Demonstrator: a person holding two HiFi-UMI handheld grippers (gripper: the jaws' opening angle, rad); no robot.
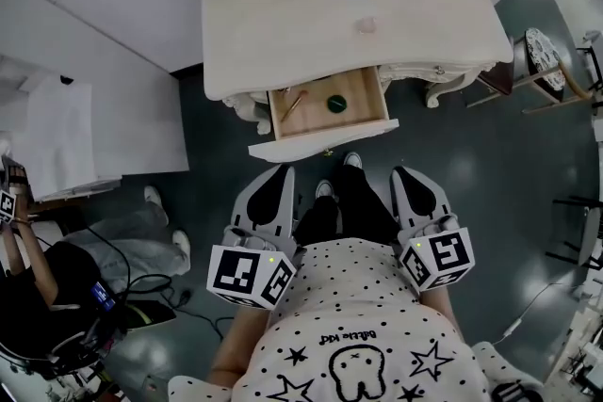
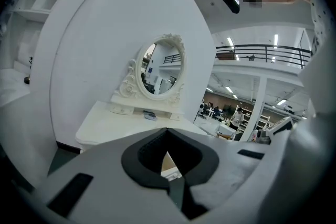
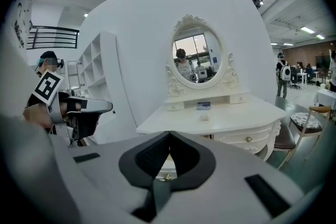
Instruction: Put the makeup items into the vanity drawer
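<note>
Presently noted | left gripper and right gripper were closed, empty | pink item, centre of tabletop, judged light, rigid, slippery; pinch its sides.

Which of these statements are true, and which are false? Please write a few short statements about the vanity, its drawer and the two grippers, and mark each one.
1. The vanity drawer stands open. True.
2. The drawer is empty. False: a green round item and a thin stick-like item lie in it.
3. The right gripper holds a makeup item. False: its jaws are together with nothing between them.
4. A small pink item lies on the vanity top. True.
5. The left gripper is shut and holds nothing. True.
</note>
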